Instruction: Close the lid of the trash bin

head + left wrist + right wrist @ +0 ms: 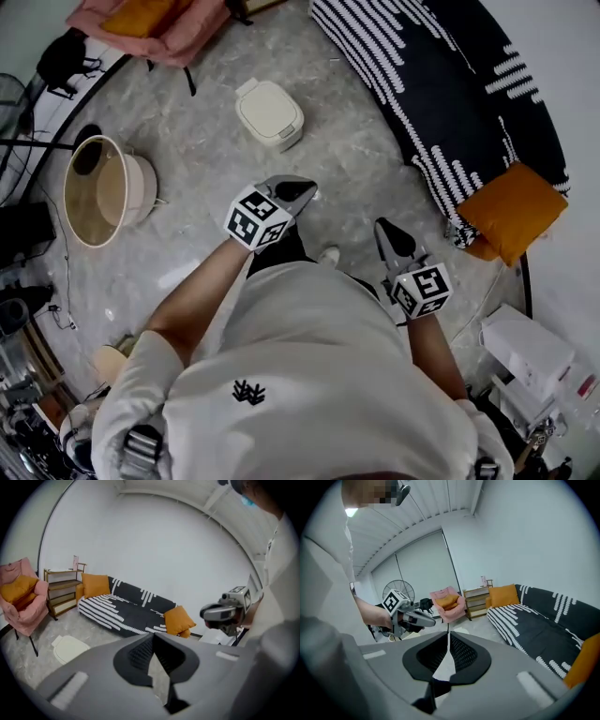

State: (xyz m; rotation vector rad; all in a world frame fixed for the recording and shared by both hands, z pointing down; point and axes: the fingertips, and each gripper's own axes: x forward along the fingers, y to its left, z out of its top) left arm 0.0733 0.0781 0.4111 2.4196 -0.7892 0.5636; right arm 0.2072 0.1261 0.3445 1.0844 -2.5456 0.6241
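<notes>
The trash bin [269, 114] is a small cream box on the grey floor, a little ahead of the person, and its lid lies flat on top. It also shows low at the left of the left gripper view [70, 648]. My left gripper [298, 192] is held in the air short of the bin, jaws shut with nothing between them [153, 637]. My right gripper [386, 230] hangs further right and nearer the body, also shut and empty [448, 637]. Neither gripper touches the bin.
A black-and-white striped sofa [441, 84] with an orange cushion [514, 211] runs along the right. A pink chair [155, 28] stands beyond the bin, and a round beige tub [98, 187] sits at the left. White boxes [525, 352] lie at the right.
</notes>
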